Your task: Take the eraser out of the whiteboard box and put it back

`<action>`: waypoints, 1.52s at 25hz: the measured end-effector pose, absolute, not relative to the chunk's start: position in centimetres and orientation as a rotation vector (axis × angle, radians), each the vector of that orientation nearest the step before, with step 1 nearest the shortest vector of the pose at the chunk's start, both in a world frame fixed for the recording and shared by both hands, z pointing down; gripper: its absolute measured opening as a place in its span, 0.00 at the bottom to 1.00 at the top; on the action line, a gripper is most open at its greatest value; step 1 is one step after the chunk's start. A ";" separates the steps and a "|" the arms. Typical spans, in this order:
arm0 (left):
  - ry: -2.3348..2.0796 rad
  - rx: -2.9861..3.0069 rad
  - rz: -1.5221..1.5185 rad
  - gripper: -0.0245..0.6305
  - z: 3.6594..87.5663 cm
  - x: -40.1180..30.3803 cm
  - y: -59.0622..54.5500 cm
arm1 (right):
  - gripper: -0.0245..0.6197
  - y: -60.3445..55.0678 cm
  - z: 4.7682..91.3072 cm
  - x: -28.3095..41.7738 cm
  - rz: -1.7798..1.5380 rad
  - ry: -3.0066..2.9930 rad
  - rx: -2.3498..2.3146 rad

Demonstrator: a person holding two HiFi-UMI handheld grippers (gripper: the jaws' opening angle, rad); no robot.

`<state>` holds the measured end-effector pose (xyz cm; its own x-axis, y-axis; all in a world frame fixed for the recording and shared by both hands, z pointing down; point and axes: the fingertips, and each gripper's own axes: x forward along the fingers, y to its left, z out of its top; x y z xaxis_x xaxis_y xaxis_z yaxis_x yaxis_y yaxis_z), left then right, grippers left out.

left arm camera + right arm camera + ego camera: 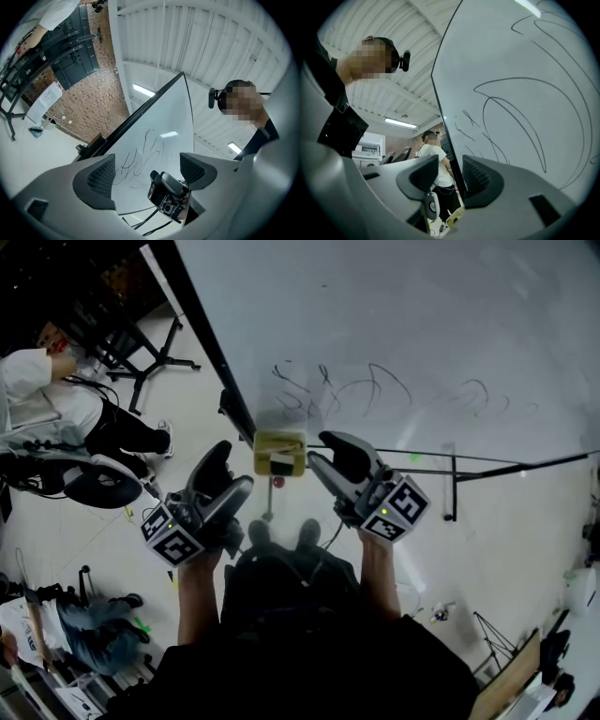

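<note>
Whiteboard fills the far right of my view, with black scribbles on it. Left gripper and right gripper are both near its lower edge, either side of the box. Both sets of jaws are apart with nothing gripped. Yellow whiteboard box hangs on the board's edge between the grippers. Eraser looks to be sitting inside the box.

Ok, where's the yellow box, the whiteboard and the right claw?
Yellow whiteboard box (262, 452): head view, on its left wall.
Whiteboard (422, 315): head view, on its bare white face.
Right claw (449, 164): right gripper view, midway between its open tips.
</note>
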<state>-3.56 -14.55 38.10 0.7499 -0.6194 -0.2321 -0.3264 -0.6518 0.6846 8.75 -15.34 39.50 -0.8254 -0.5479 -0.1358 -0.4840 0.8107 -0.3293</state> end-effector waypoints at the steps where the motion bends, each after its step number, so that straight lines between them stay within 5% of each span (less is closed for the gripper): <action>1: -0.694 2.307 -0.605 0.69 38.2 -3.7 -14.8 | 0.29 -15.5 40.0 8.3 -0.419 2.794 -0.819; 38: -0.601 2.192 -0.516 0.69 46.1 -5.2 -15.4 | 0.38 -16.3 55.8 3.6 -0.532 3.250 -1.117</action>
